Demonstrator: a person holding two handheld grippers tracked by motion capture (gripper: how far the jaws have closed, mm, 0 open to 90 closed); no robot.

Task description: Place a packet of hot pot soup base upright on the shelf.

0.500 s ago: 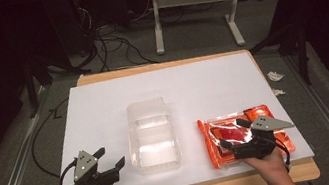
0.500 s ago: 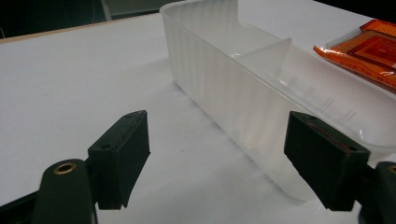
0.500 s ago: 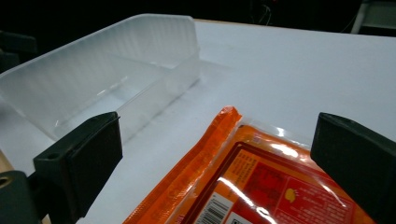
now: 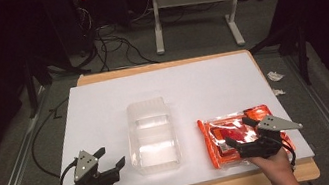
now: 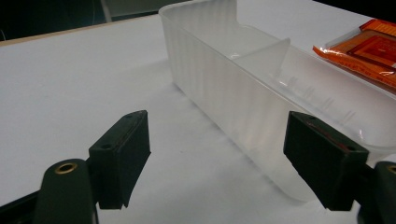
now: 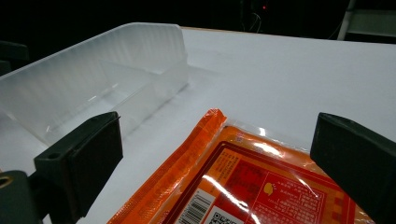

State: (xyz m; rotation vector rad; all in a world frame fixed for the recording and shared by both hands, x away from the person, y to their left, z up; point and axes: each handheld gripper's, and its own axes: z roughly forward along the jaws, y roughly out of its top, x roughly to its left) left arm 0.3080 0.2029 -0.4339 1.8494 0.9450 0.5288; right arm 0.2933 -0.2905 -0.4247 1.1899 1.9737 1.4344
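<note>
Under open tongs [image 6: 215, 163] — glossy orange packet [image 6: 261, 186]

Nothing here reads clearly to me. The orange packet [image 6: 261, 186] under my right tongs carries a white label with a barcode [image 6: 195, 207] and the corner of a QR code [image 6: 219, 218], plus rows of small print on the red panel, too fine to make out.
</note>
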